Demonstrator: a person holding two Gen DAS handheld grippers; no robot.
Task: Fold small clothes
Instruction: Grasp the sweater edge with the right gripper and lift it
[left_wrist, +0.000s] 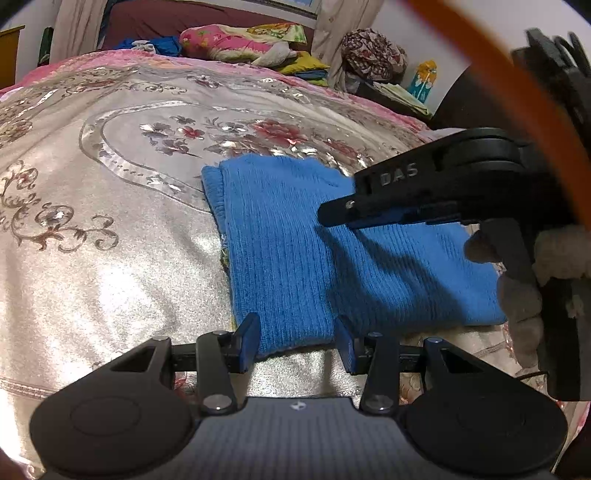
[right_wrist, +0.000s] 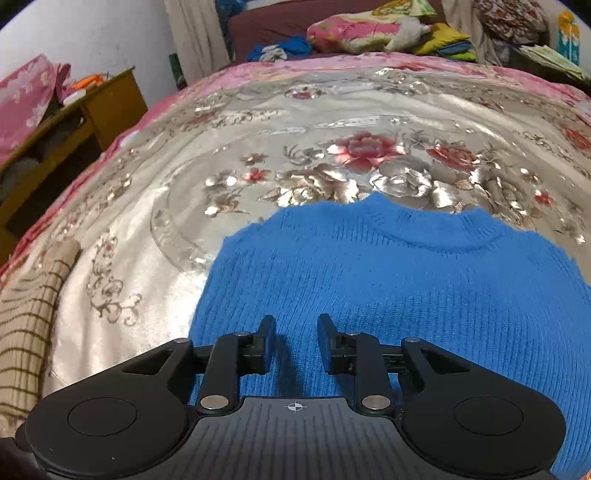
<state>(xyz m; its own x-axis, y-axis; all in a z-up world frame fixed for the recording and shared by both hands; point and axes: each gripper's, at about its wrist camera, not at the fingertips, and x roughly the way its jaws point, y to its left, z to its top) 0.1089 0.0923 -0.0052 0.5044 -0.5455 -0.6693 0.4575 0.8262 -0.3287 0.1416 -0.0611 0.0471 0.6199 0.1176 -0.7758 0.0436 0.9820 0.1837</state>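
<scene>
A blue knitted sweater lies folded on the shiny floral bedspread. My left gripper is open, its fingers either side of the sweater's near edge. The right gripper shows from the side in the left wrist view, hovering low over the sweater's right part. In the right wrist view the sweater fills the near right, neckline away from me, and my right gripper is open just above the knit, holding nothing.
A beige striped garment lies at the bed's left edge. A wooden bedside cabinet stands to the left. Pillows and piled clothes lie beyond the bed's far side. A person's hand holds the right gripper.
</scene>
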